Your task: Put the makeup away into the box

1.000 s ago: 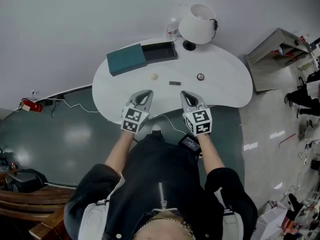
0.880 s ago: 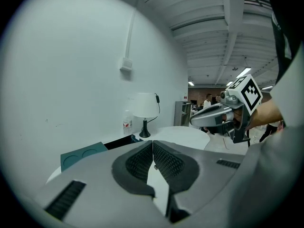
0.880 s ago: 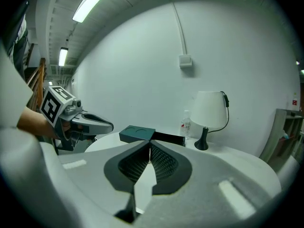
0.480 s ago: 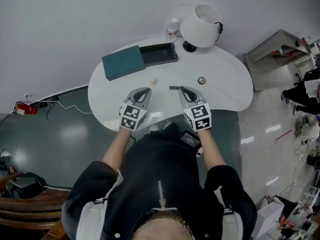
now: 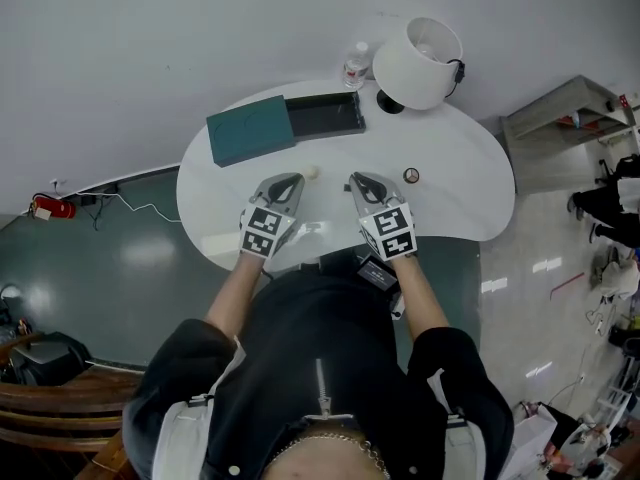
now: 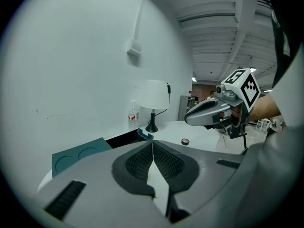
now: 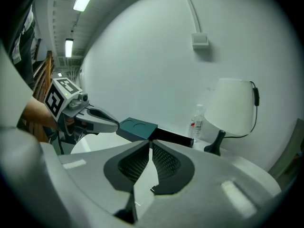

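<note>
Hovering both claws over the counter, makeup still outside the box

Head view: left claw [image 5: 287, 181] and right claw [image 5: 358, 179] sit side by side over the near half of the white counter [image 5: 460, 193], each carried by a bare forearm and pointing away from the person toward the wall.

Left claw: its own view shows the two ribbed pads meeting at the tip. Closed, nothing between them.

Right claw: its own view shows the same, pads together at the tip. Closed, empty.

Makeup on the counter:
- small cream round piece [image 5: 312, 172], between the two claw tips and nearer the left one; no contact seen.
- round compact [image 5: 411, 175], dark rim, to the right of the right claw, apart from it.

Box [image 5: 323, 115]: black, open, at the far edge of the counter; contents cannot be made out. Its teal lid [image 5: 250, 130] lies flat just beside it on the left, touching or nearly so, with two circular impressions visible in the left gripper view.

Other: white-shaded lamp [image 5: 420, 63] on a dark base at the far right of the box, water bottle [image 5: 356, 66] between lamp and box by the wall.
</note>
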